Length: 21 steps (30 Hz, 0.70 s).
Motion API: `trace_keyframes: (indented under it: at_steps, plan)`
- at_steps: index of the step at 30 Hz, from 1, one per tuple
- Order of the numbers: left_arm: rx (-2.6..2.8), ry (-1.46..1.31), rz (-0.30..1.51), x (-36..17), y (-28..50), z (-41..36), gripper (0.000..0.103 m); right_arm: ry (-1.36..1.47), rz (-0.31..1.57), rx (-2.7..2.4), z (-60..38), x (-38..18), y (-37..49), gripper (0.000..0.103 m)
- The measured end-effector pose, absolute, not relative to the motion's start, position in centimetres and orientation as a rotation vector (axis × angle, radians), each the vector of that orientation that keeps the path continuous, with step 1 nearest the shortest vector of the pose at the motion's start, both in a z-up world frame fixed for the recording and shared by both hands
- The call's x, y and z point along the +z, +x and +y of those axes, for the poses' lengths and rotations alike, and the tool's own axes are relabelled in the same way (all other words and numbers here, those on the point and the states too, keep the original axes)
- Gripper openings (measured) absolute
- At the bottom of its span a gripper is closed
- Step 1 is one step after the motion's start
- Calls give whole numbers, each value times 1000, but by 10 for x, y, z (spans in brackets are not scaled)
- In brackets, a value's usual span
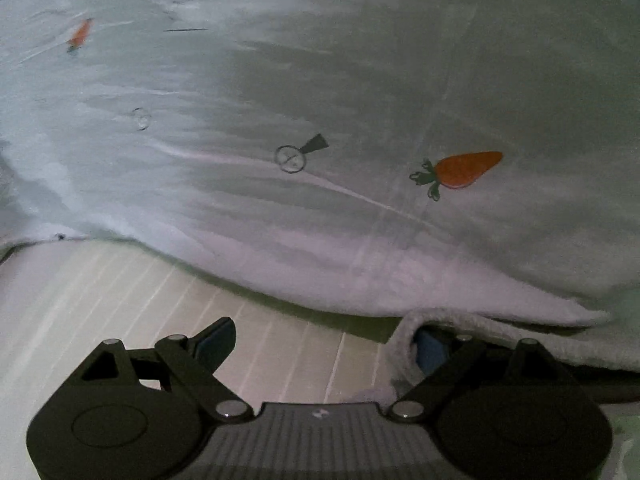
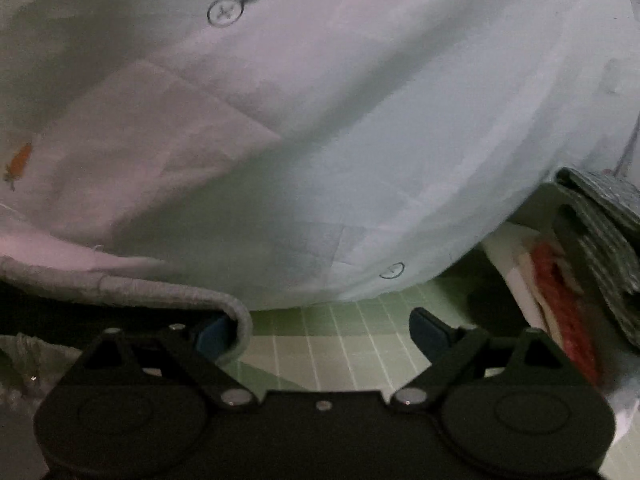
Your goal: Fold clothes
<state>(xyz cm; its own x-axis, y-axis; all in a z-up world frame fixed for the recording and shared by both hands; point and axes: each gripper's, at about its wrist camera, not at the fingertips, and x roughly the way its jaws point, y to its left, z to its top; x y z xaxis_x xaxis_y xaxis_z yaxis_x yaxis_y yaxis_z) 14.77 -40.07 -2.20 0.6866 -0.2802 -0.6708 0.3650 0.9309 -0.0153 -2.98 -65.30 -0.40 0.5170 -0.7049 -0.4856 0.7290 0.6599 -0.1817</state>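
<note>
Both of your grippers have their jaws spread wide, nothing pinched between them. On your left gripper the right-hand finger is half swallowed: a fuzzy, towel-like hem curls over its blue pad, so only a sliver of the pad shows, and you cannot tell how far the finger reaches under it. The left-hand finger sits clear at the lower left of centre, over a pale gridded mat.

Filling the whole upper part of that view is the garment, a thin, pale, softly creased cloth printed with an orange carrot at centre right and a small circle-and-handle motif near the middle. Its edges run out of frame on three sides, so its full shape is not readable; a second carrot at upper left is blurred.

On your right gripper the mirror case holds: a grey rolled, stitched edge loops down over the left-hand pad, hiding most of it, while the right-hand finger is bare above the green gridded mat. The same pale cloth billows across the top of that frame. At the right edge a stack of folded fabrics is cut off: grey ribbed layers above, something red and fuzzy beneath, too dim to identify.
</note>
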Motion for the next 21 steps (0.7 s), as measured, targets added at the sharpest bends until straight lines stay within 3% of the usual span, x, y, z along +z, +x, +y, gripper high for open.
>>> trace_keyframes:
  at_steps: [12, 21]
  plan:
    - [-348, 130, 764, -34, 105, -355, 92, 39, 623, -831, -615, -21, -93, 94]
    - [-319, 210, 992, -76, 88, -347, 92, 48, 799, -752, -595, -61, -109, 95]
